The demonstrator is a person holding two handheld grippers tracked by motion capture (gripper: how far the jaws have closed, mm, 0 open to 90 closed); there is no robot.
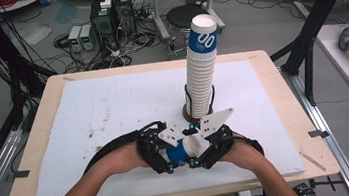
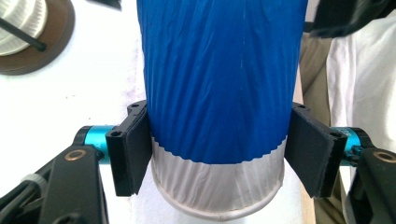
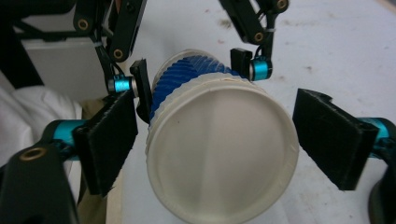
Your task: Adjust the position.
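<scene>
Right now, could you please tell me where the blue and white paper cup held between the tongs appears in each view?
High view: the paper cup lies sideways, low centre.
Left gripper view: paper cup fills the centre, clamped by the left tongs.
Right gripper view: paper cup centre, base toward the camera.
Shared landmark: the white mat.

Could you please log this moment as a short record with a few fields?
held item: blue-and-white paper cup, lying sideways above the mat
left gripper: jaws shut on the cup's sides
right gripper: jaws open around the cup's closed base, one pad touching
cup stack: upright on a brown holder, behind the grippers
surface: white mat
</scene>
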